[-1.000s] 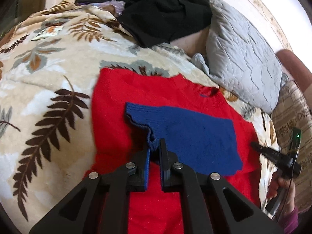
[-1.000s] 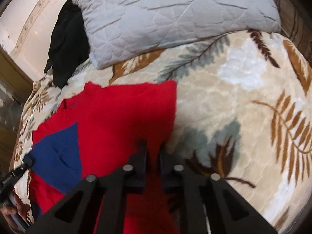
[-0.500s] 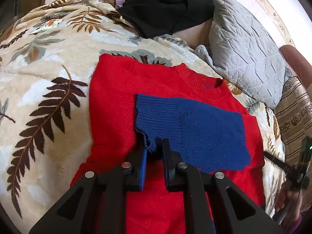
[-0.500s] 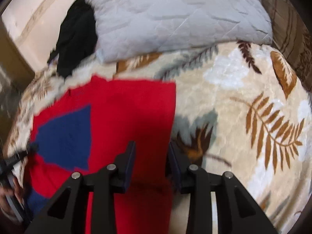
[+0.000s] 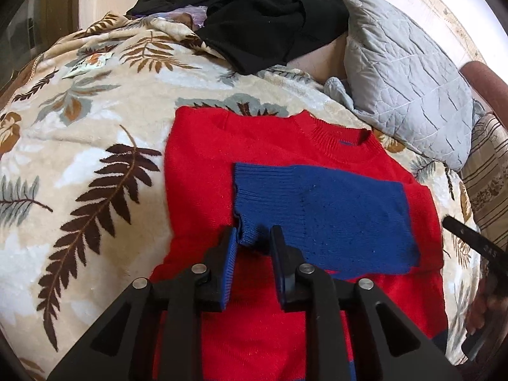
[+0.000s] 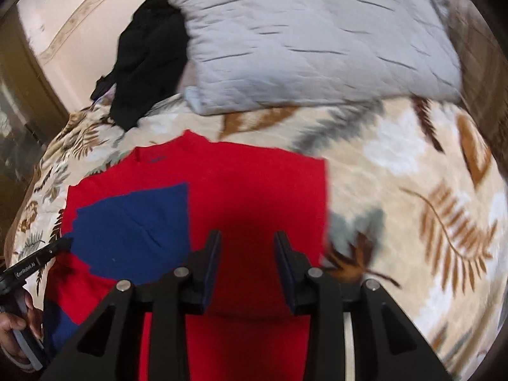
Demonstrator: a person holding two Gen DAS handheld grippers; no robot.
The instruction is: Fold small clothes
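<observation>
A small red sweater (image 5: 254, 146) lies flat on a leaf-patterned blanket (image 5: 79, 165). Its blue sleeve (image 5: 324, 209) is folded across the chest. My left gripper (image 5: 253, 238) is open, its fingers either side of the sleeve's ribbed cuff, which lies loose between them. In the right wrist view the red sweater (image 6: 254, 190) and the blue sleeve (image 6: 133, 228) show again. My right gripper (image 6: 247, 244) is open and empty above the sweater's right part, near its edge.
A grey quilted pillow (image 5: 406, 76) lies behind the sweater, also in the right wrist view (image 6: 317, 38). A heap of black clothes (image 5: 270, 16) sits at the back. A striped cushion (image 5: 489, 177) is at the right edge.
My left gripper has opened and let go of the blue cuff after laying the sleeve across the chest. My right gripper has opened, released the sweater's edge and drawn back.
</observation>
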